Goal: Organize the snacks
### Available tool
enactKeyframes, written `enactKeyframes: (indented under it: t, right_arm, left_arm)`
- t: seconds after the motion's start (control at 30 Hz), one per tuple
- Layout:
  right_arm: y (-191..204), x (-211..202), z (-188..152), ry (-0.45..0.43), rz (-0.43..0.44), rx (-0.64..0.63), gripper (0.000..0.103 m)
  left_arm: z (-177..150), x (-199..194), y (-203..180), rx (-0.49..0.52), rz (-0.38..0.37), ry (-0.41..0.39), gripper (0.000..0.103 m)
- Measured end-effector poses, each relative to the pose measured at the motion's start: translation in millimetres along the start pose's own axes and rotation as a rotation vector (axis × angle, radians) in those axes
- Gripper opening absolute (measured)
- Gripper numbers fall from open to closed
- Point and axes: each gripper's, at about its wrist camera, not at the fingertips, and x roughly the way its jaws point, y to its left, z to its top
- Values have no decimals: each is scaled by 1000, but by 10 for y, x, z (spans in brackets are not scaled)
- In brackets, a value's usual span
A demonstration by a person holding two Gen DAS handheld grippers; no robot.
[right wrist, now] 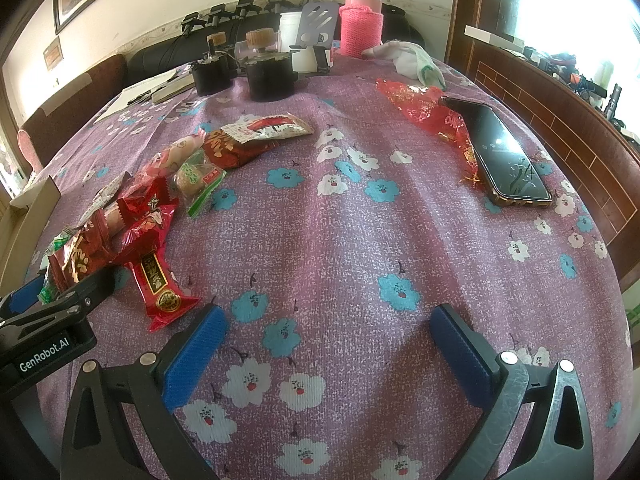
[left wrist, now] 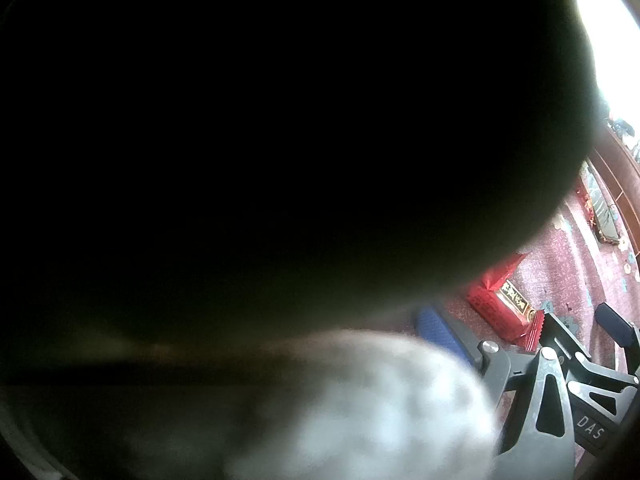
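Observation:
Several snack packets (right wrist: 160, 184) lie in a loose pile on the left of the flowered tablecloth (right wrist: 360, 240). A red packet with a gold label (right wrist: 160, 280) sits nearest. My right gripper (right wrist: 328, 344) hovers open over bare cloth, just right of that packet. My left gripper (right wrist: 60, 288) is at the pile's left end. Its fingers stand apart, and a green-edged packet (right wrist: 48, 292) shows between them. The left wrist view is mostly blocked by something dark and blurred close to the lens. It shows only one blue pad (left wrist: 436, 332), the red packet (left wrist: 504, 304) and a finger of the right gripper (left wrist: 616, 320).
A phone (right wrist: 504, 156) lies at the right on a crumpled red wrapper (right wrist: 428, 112). At the back stand a pink flask (right wrist: 360, 20), a white cloth (right wrist: 412, 60) and two black jars (right wrist: 268, 72). A cardboard box (right wrist: 28, 216) is at the left edge, and wooden furniture (right wrist: 580, 140) at the right.

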Motion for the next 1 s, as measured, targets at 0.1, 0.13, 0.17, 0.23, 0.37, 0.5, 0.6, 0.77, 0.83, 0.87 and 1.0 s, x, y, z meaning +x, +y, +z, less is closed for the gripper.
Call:
enactKeyframes:
  t: [0.1, 0.13, 0.17, 0.23, 0.37, 0.5, 0.6, 0.77, 0.83, 0.87, 1.0]
  right_arm:
    - [0, 0, 0, 0, 0, 0, 103]
    - [-1, 0, 0, 0, 0, 0, 103]
    - [-1, 0, 0, 0, 0, 0, 103]
    - [-1, 0, 0, 0, 0, 0, 103]
    - [-1, 0, 0, 0, 0, 0, 103]
    - [-1, 0, 0, 0, 0, 0, 103]
    - [-1, 1, 0, 0, 0, 0, 103]
    - [-1, 1, 0, 0, 0, 0, 103]
    - [0, 2, 2, 0, 0, 0, 103]
    - [0, 2, 1, 0, 0, 0, 103]
    - [-1, 2, 2, 0, 0, 0, 103]
  left_arm:
    - [0, 0, 0, 0, 0, 0, 103]
    - [0, 0, 1, 0, 0, 0, 103]
    - [0, 0, 0, 0, 0, 0, 103]
    - [1, 2, -3, -1, 0, 0, 103]
    - [2, 3, -4, -1, -1, 0, 103]
    - [2, 4, -6, -1, -1, -1, 103]
    - [10, 17, -36, 1, 2, 0, 103]
    - [25, 40, -109, 6, 6, 2, 103]
    - [30, 47, -126, 6, 6, 2, 103]
    - [39, 56, -145, 6, 6, 2, 103]
    - [37, 57, -137, 6, 5, 2, 103]
